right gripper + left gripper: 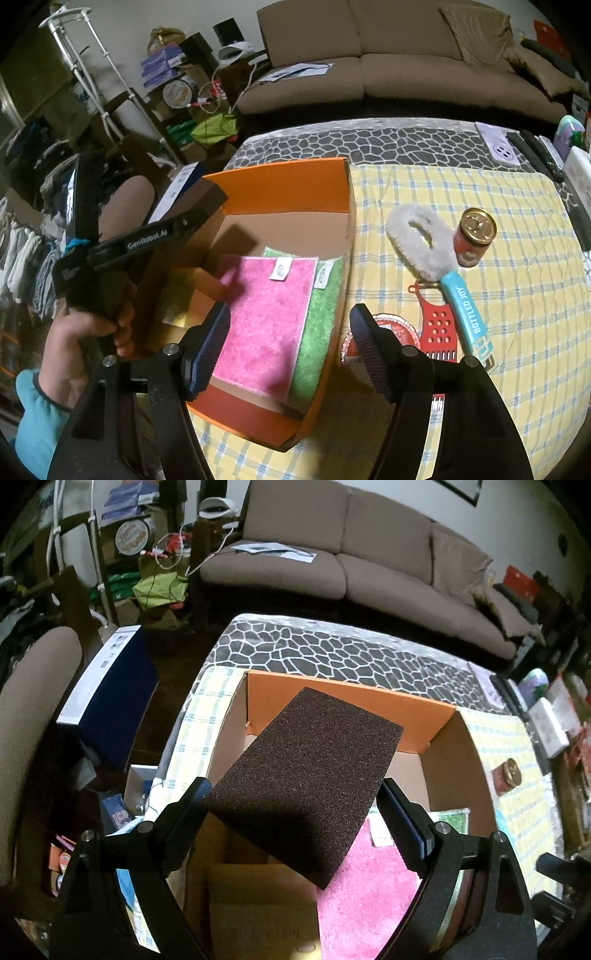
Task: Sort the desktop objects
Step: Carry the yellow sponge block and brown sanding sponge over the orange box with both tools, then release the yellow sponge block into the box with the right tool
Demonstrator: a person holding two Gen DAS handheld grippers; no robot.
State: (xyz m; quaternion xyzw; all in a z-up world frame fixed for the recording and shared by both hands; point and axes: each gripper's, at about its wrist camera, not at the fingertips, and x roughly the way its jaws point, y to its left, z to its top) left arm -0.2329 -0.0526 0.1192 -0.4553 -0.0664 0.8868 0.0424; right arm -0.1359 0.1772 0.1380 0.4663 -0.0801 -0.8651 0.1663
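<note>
My left gripper is shut on a dark brown sanding sponge and holds it tilted above the open orange cardboard box. In the right wrist view the left gripper with the sponge hangs over the box's left wall. Inside the box lie a pink cloth and a green cloth. My right gripper is open and empty above the box's near right corner.
On the yellow checked cloth right of the box lie a grey bottle brush with a blue handle, a red jar with a gold lid, a red grater and a round packet. A sofa stands behind the table.
</note>
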